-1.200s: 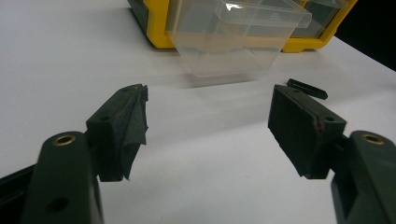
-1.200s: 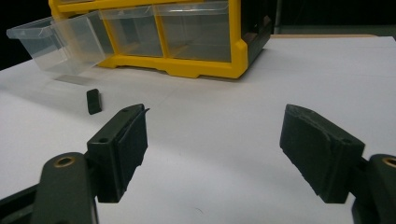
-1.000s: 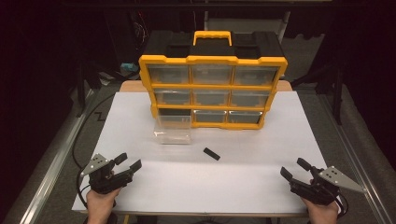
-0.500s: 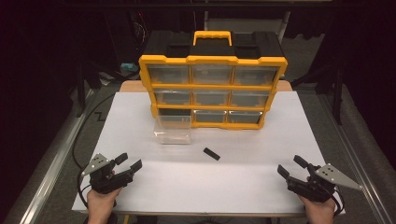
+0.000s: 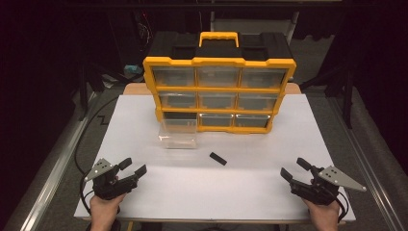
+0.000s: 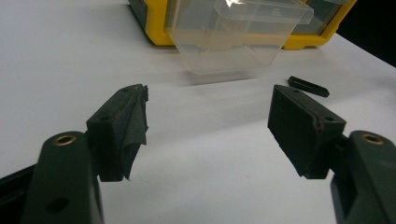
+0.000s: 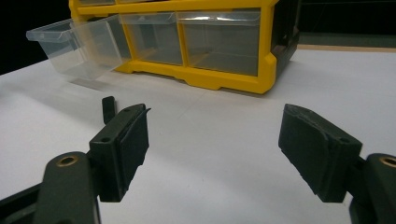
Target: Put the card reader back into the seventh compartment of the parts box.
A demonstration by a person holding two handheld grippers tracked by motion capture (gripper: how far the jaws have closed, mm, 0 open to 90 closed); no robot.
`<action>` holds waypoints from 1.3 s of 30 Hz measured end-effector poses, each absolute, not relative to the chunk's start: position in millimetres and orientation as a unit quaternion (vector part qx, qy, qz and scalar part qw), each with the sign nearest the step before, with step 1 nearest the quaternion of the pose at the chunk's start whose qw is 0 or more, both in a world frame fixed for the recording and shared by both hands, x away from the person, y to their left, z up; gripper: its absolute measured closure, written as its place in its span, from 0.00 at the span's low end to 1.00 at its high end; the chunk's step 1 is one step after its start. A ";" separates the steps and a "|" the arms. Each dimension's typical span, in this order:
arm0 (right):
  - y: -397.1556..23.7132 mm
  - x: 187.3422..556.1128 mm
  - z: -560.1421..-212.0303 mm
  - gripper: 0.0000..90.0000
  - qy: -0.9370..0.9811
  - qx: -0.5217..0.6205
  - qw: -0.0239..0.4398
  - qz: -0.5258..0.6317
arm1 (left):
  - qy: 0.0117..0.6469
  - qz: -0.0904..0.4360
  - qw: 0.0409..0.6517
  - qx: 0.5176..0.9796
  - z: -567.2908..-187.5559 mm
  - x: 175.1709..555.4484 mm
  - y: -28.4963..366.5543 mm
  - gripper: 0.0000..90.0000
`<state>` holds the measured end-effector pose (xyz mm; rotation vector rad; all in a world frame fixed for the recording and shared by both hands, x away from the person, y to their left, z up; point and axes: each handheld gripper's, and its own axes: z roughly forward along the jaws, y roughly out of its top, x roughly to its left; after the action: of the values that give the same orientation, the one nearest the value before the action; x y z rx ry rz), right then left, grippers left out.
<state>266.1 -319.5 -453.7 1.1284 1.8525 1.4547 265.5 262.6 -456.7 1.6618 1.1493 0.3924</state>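
A white desk [image 5: 250, 187] in a dark room carries a yellow plastic drawer cabinet [image 5: 219, 94]. A small black oblong piece [image 5: 218, 158] lies beside the clear pulled-out drawer [image 5: 179, 134]. The left tool [image 5: 133, 171] and right tool [image 5: 291, 171] are spread, empty; the gripper views show worn jaw padding.

White table [image 5: 240, 192] carries yellow organizer [image 5: 219, 94], clear drawer [image 5: 179, 134], black piece [image 5: 218, 159].

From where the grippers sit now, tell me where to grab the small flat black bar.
Grip the small flat black bar across its narrow width at mid-length, from above. It lies flat on the white table, angled, so turn the jaws crosswise to it.
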 end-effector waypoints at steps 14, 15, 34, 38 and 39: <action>-304.2 275.0 -452.5 0.28 0.697 0.400 0.252 0.539 | 0.478 0.163 0.515 0.693 -456.9 265.6 262.4 0.32; -304.2 275.0 -452.5 0.28 0.697 0.400 0.252 0.539 | 0.478 0.163 0.515 0.693 -456.9 265.6 262.4 0.32; -286.0 287.7 -448.1 0.27 0.704 0.388 0.237 0.545 | 0.478 0.163 0.516 0.691 -456.8 265.4 263.4 0.32; -280.1 291.6 -447.0 0.27 0.707 0.384 0.233 0.546 | 0.478 0.163 0.517 0.691 -456.9 265.5 263.6 0.32; -278.9 292.6 -446.4 0.27 0.708 0.382 0.233 0.546 | 0.478 0.163 0.517 0.691 -456.9 265.5 263.7 0.32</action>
<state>292.6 -278.9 -446.4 1.0503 1.9450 1.4988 265.5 263.7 -456.9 1.6591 1.1473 0.3913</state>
